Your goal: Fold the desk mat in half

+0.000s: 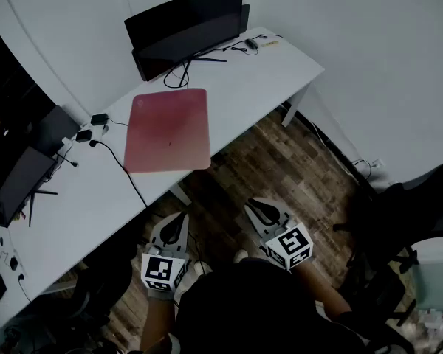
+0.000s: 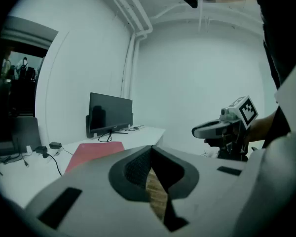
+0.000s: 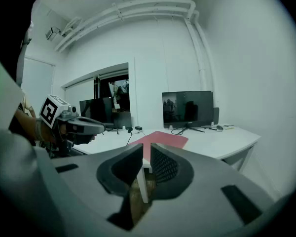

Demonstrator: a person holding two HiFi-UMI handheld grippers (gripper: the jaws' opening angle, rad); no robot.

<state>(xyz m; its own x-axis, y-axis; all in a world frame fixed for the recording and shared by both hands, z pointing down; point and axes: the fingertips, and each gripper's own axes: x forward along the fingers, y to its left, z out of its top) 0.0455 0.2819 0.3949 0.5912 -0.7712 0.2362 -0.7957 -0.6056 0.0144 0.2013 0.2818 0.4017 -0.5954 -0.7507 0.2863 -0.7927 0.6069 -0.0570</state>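
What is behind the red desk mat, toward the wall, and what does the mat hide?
A dark monitor stands behind the desk mat, its cable looping on the white desk between them. The mat lies flat; the desk surface beneath it is covered.

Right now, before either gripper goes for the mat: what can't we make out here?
Near edge of the desk mat: left gripper view, hidden behind the body of the left gripper.
Its near part: right gripper view, covered by the right gripper.
The small items beside the monitor: head view, too small to name.
Left end of the desk: head view, dark, cut by the frame edge.
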